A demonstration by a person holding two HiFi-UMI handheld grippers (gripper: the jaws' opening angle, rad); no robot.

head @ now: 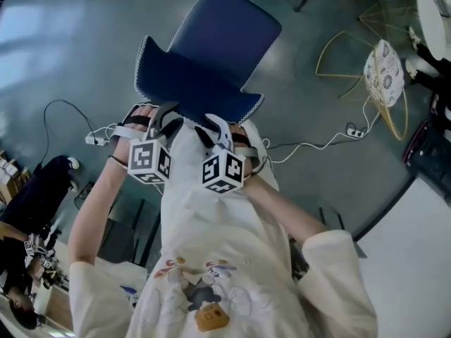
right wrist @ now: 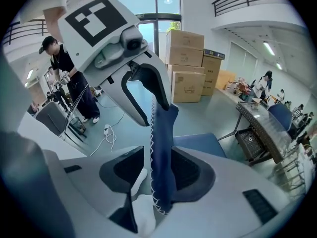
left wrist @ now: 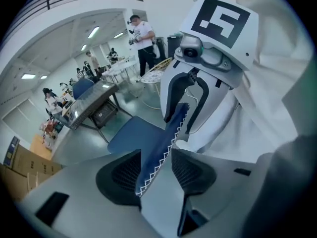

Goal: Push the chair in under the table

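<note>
A blue chair stands on the grey floor just ahead of me, its backrest rim trimmed with white zigzag stitching. My left gripper is shut on the backrest's top edge, with the blue seat below it. A little to its right, my right gripper is shut on the same edge. Each gripper view shows the other gripper clamped on the rim further along. A grey-topped table on dark legs stands beyond the chair and appears again in the right gripper view as the table.
A wire-frame chair with a patterned seat stands at the right, with a power strip and white cables near it. Cardboard boxes are stacked by the window. A person stands close by. Several people sit at far tables.
</note>
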